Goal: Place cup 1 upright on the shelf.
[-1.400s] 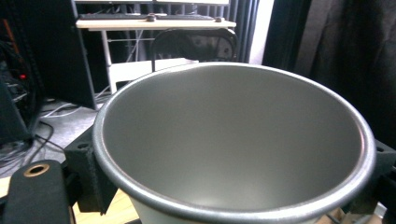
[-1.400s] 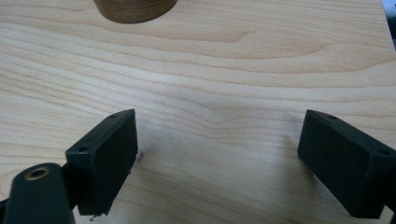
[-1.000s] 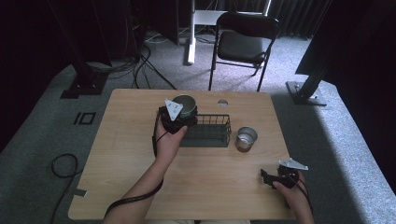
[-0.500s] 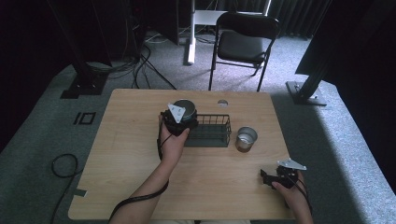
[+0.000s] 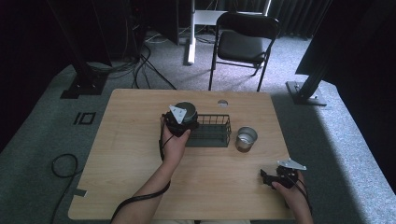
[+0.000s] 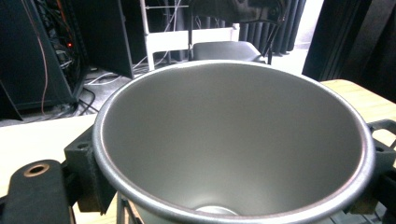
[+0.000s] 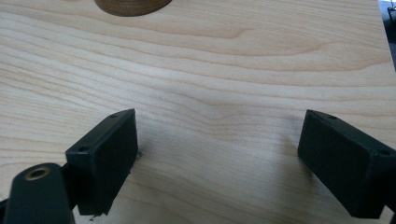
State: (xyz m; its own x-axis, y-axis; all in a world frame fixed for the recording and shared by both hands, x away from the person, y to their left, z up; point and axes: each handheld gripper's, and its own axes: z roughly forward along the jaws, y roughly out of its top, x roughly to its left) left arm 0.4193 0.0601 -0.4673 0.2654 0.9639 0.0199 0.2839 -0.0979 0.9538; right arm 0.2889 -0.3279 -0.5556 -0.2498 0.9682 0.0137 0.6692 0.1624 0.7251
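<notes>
Change: the cup (image 5: 187, 111) held in the left gripper (image 5: 183, 122) has been carried a little toward the basket (image 5: 211, 131) since a second ago
Cup: clamped between the left jaws, above the basket's left end
Right gripper (image 5: 267, 178): spread wide, empty, resting on the worktop (image 5: 126, 154)
Count: two cups, the second (image 5: 245, 138) just right of the one basket

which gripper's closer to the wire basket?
Left. The left gripper holds a metal cup at the left end of the basket. The right gripper sits open near the table's front right edge, well away from it.
</notes>
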